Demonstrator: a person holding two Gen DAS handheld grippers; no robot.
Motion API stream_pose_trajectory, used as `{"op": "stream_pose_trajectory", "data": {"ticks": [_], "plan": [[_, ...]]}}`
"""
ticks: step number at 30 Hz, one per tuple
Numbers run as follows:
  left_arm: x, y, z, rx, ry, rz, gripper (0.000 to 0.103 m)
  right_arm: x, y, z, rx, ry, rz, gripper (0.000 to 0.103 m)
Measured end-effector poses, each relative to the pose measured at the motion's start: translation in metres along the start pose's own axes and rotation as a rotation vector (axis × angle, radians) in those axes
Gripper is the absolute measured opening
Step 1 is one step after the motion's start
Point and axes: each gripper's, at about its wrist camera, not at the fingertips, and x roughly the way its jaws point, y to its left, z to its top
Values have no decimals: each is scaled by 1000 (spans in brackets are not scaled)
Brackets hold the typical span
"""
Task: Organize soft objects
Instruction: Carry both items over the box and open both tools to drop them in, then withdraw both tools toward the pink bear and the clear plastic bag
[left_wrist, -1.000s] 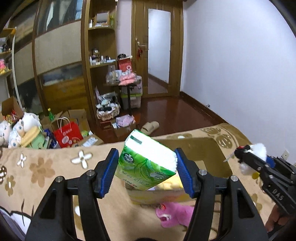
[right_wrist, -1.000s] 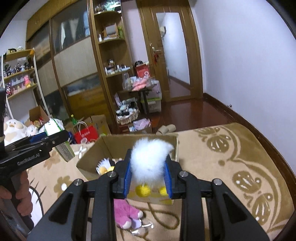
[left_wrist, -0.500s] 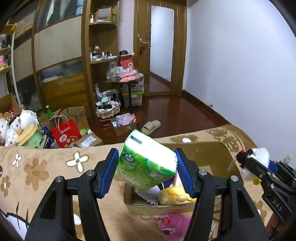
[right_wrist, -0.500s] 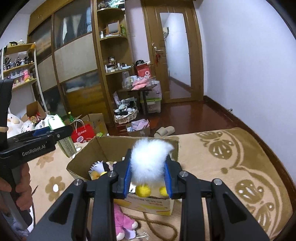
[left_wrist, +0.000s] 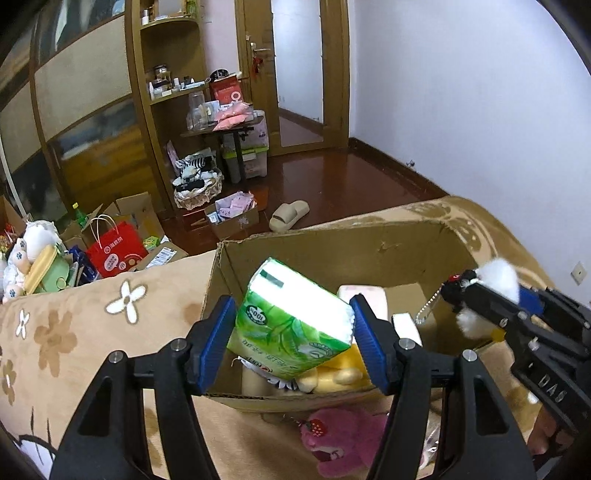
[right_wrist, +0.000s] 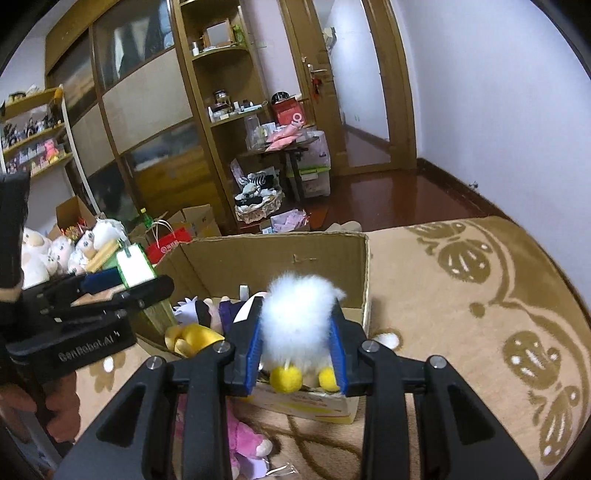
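My left gripper (left_wrist: 293, 343) is shut on a green tissue pack (left_wrist: 291, 325) and holds it tilted over the near left part of an open cardboard box (left_wrist: 332, 247). My right gripper (right_wrist: 299, 350) is shut on a white fluffy toy with yellow feet (right_wrist: 299, 317), just above the box's near right edge (right_wrist: 365, 280). The right gripper also shows in the left wrist view (left_wrist: 480, 299) with the white toy (left_wrist: 496, 277). The box holds several plush toys, one yellow (left_wrist: 343, 373).
A pink plush (left_wrist: 347, 439) lies on the flowered blanket (left_wrist: 74, 332) in front of the box. Beyond the bed are a red paper bag (left_wrist: 114, 251), cartons, plush toys (right_wrist: 40, 251), a slipper (left_wrist: 288, 214) and wooden shelving (right_wrist: 221, 110).
Both grippers have moved forward and down toward the box, still holding their objects. The tissue pack is now over the box's opening, and the white toy is at the box's near edge.
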Motion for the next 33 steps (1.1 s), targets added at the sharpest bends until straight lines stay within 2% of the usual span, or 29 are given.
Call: {"op": "stream_pose_trajectory", "data": {"ticks": [2, 6, 9, 11, 15, 17, 21, 26, 33], "plan": [[2, -1, -1, 9, 13, 3, 66, 1, -2, 0, 11, -1, 8, 35], [-1, 2, -1, -13, 15, -10, 86, -2, 0, 0, 4, -6, 9, 37], [-6, 0, -1, 3, 9, 4, 94, -4, 2, 0, 11, -5, 5, 47], [-8, -1, -2, 15, 12, 18, 95, -6, 3, -1, 11, -5, -1, 55], [-16, 2, -5, -10, 19, 36, 97, -10, 1, -2, 18, 1, -14, 62], [-20, 3, -7, -19, 26, 41, 97, -14, -1, -3, 25, 1, -23, 73], [-30, 6, -9, -8, 33, 68, 97, -21, -2, -8, 38, 16, -38, 83], [-45, 13, -15, -26, 59, 51, 99, -30, 3, -15, 46, 38, -40, 97], [-60, 11, -25, -5, 110, 31, 99, -41, 13, -35, 17, 90, -42, 100]]}}
